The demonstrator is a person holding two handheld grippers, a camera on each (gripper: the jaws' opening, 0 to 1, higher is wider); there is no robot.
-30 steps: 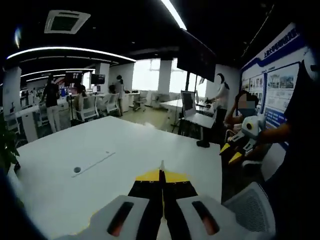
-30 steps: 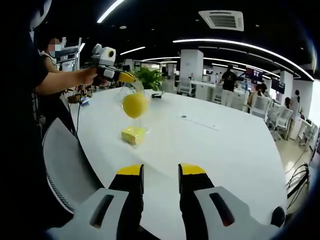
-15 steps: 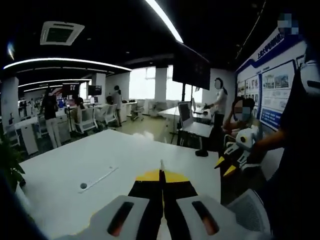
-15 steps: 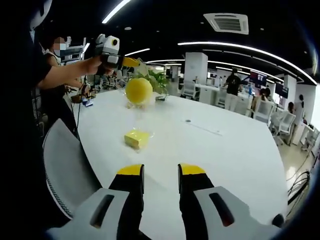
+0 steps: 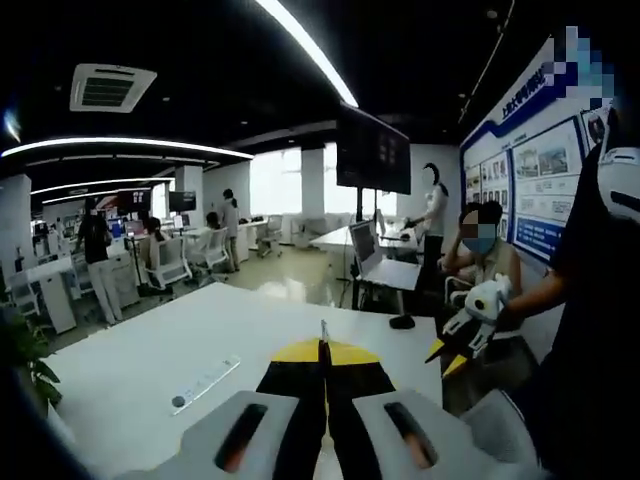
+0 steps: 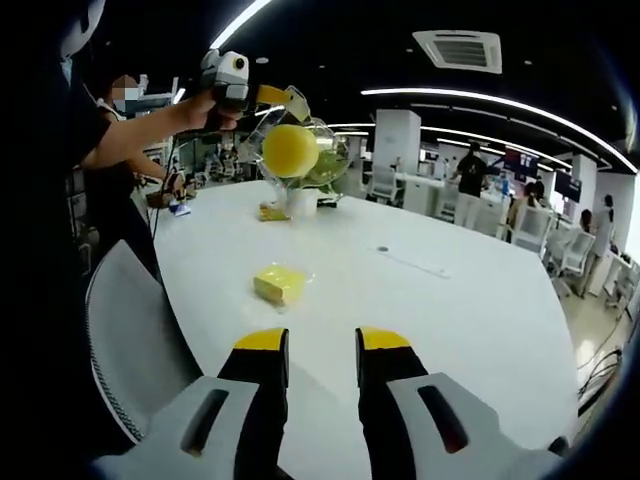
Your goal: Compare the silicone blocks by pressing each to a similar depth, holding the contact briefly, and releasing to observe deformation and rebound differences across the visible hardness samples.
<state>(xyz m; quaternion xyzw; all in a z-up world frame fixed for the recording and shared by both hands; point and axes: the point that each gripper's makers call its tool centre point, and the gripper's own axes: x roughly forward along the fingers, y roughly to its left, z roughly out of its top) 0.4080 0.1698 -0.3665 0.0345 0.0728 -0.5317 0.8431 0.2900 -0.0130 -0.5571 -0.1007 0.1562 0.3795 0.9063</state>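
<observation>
**Round sample lifted higher above the table**

Since the earlier frame the left gripper (image 6: 285, 98) has risen, carrying a clear bag with the yellow round sample (image 6: 291, 150), clamped at its top. The yellow block (image 6: 280, 285) lies on the white table (image 6: 450, 310), below that sample. The right gripper (image 6: 321, 342) hovers near the block, jaws narrowly apart, empty. No pressing is under way; I judge the next move needs the sample set down.

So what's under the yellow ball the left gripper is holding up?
Nothing supports the yellow ball; it hangs in clear wrapping from the left gripper, above the white table. A yellow block lies nearer. The wrapping blurs what's behind it.
</observation>
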